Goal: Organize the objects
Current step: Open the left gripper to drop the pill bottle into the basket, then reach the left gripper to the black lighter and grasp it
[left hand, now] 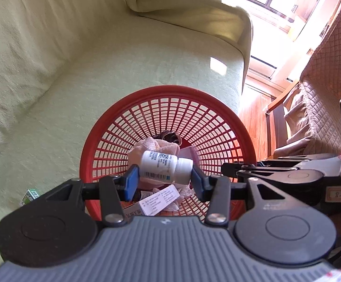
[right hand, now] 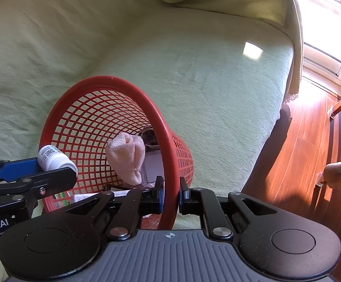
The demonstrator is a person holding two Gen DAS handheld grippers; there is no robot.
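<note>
The step in hand appears to be dropping a loose item into the red basket (left hand: 168, 108): the left gripper (left hand: 164, 176) hangs over the basket's mouth with a white pill bottle (left hand: 165, 165) lying crosswise between its blue pads (left hand: 131, 183), base against one pad and cap against the other, so it reads as gripping the bottle end to end. The right gripper (right hand: 171, 195) is clamped on the basket's red rim (right hand: 170, 164), one finger inside the mesh wall and one outside, and it holds the basket tipped so that its mouth faces the left gripper. The basket rests on the green-covered sofa seat (right hand: 217, 94), near the front edge of the cushion and closer to the end that gives onto the wooden floor (right hand: 299, 152). Already inside it are a rolled pink cloth (right hand: 125, 159), something dark behind that which is too hidden to name, a white printed box or leaflet (left hand: 158, 199) and some crumpled clear wrapping low against the near wall. Outside the basket, a small green-and-white box (left hand: 29, 196) lies on the seat near the front edge, apparently yet to be gathered. The next move probably calls for parting the left pads once the bottle sits well within the rim, while the right grip keeps the basket steady; released too near the rim, the round bottle could roll out across the cushion.
</note>
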